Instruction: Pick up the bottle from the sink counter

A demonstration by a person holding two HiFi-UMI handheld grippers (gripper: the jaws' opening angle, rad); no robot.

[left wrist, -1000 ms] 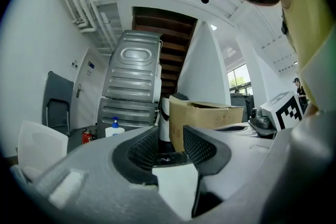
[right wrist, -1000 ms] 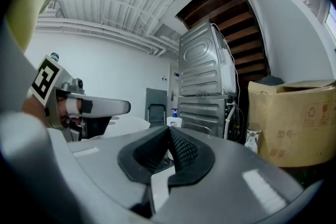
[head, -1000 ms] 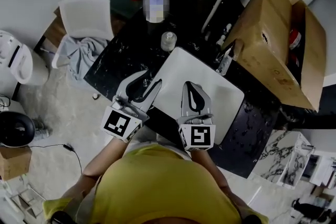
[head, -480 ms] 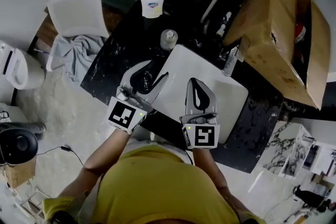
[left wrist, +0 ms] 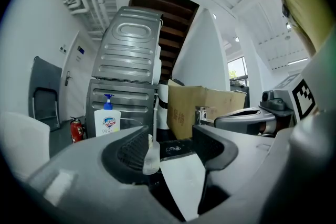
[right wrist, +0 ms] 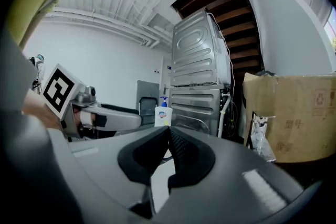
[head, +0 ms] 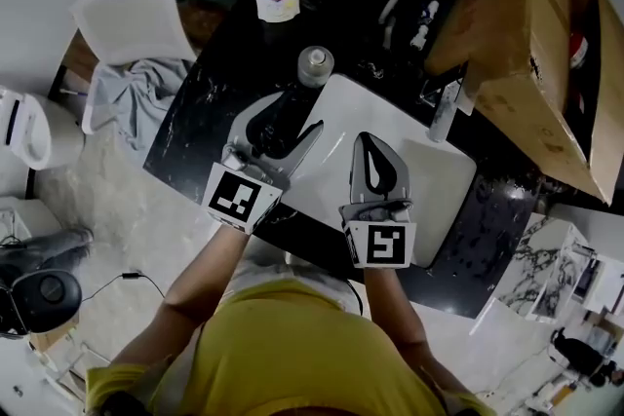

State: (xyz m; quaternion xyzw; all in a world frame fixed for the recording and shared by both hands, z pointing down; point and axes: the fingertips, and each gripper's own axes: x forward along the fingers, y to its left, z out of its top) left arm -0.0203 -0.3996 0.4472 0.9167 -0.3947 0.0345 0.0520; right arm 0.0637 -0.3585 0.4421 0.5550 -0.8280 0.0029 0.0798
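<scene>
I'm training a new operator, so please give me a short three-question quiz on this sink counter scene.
1. Which stands closest to the white rectangular sink?
A) the small clear plastic bottle with a grey cap
B) the white soap pump bottle with a blue pump
C) the red fire extinguisher
2. True or false: the right claw grips the clear bottle.
3. Fill in: the brown cardboard box stands to the person's ___ of the sink.

Key: 1 A. 2 False: its jaws are together and empty, over the sink. 3 right.
</scene>
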